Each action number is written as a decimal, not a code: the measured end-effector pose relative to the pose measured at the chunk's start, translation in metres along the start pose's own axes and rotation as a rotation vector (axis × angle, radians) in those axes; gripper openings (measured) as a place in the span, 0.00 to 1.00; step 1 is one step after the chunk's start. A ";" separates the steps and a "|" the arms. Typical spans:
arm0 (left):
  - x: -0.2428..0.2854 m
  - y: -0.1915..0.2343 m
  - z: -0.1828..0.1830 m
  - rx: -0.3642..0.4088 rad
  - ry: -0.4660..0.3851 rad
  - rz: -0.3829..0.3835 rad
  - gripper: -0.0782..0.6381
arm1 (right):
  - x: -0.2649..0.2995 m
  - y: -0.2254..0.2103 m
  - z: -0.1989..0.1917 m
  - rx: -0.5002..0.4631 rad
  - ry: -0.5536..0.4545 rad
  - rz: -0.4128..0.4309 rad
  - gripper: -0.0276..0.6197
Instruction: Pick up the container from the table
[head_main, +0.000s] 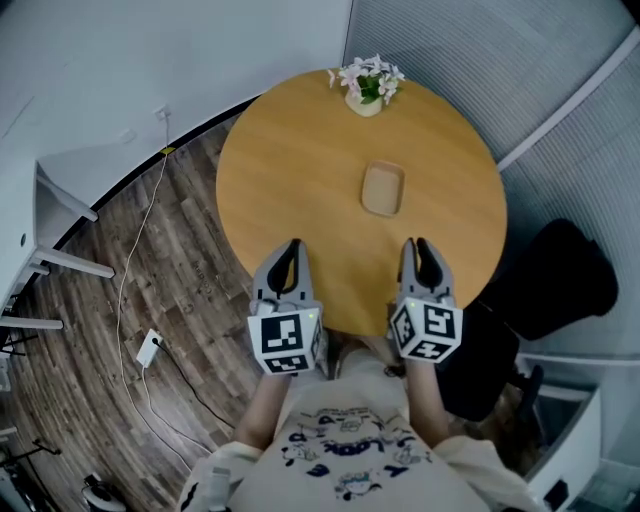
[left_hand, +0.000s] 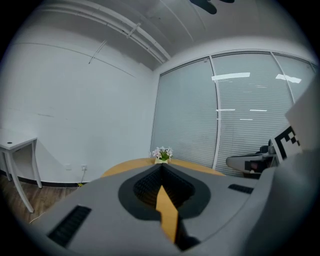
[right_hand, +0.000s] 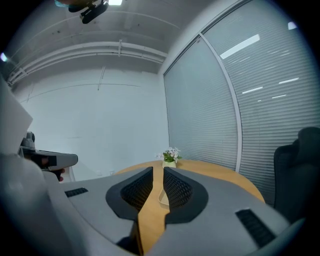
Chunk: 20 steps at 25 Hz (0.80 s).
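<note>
The container (head_main: 383, 189) is a shallow tan tray with rounded corners. It lies alone on the round wooden desk (head_main: 290, 160), right of centre, with a small pot of flowers (head_main: 367, 84) well beyond it at the far edge. Both grippers hang over the near rim, well short of the tray.

The left gripper (head_main: 290, 248) has its jaws together at the tips with nothing between them. The right gripper (head_main: 424, 246) shows a narrow slit between its jaws, and in the right gripper view the tray (right_hand: 163, 197) shows through that slit.

The tray looks stiff and light, possibly wood or moulded plastic, though the material is hard to judge from here. It sits so low that only the thin raised rim offers a hold. The near short edge looks the likeliest place, with one jaw inside the lip and one outside. The smooth desk may let it slide if nudged.
</note>
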<state>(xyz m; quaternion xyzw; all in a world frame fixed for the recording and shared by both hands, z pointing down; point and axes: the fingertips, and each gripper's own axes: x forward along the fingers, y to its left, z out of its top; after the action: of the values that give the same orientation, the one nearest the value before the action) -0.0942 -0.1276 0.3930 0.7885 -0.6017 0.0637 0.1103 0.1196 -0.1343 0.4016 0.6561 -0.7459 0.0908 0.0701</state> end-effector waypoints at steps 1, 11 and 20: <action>0.006 0.001 -0.001 -0.004 0.007 -0.001 0.11 | 0.006 -0.001 -0.001 -0.001 0.008 -0.001 0.12; 0.068 0.006 -0.011 -0.018 0.067 0.009 0.11 | 0.070 -0.027 -0.011 0.026 0.075 -0.010 0.16; 0.123 -0.001 -0.028 -0.035 0.142 0.019 0.11 | 0.126 -0.059 -0.027 0.034 0.153 -0.023 0.17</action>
<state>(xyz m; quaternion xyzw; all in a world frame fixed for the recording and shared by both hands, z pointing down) -0.0597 -0.2350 0.4487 0.7742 -0.6008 0.1100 0.1660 0.1617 -0.2571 0.4592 0.6568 -0.7292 0.1523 0.1168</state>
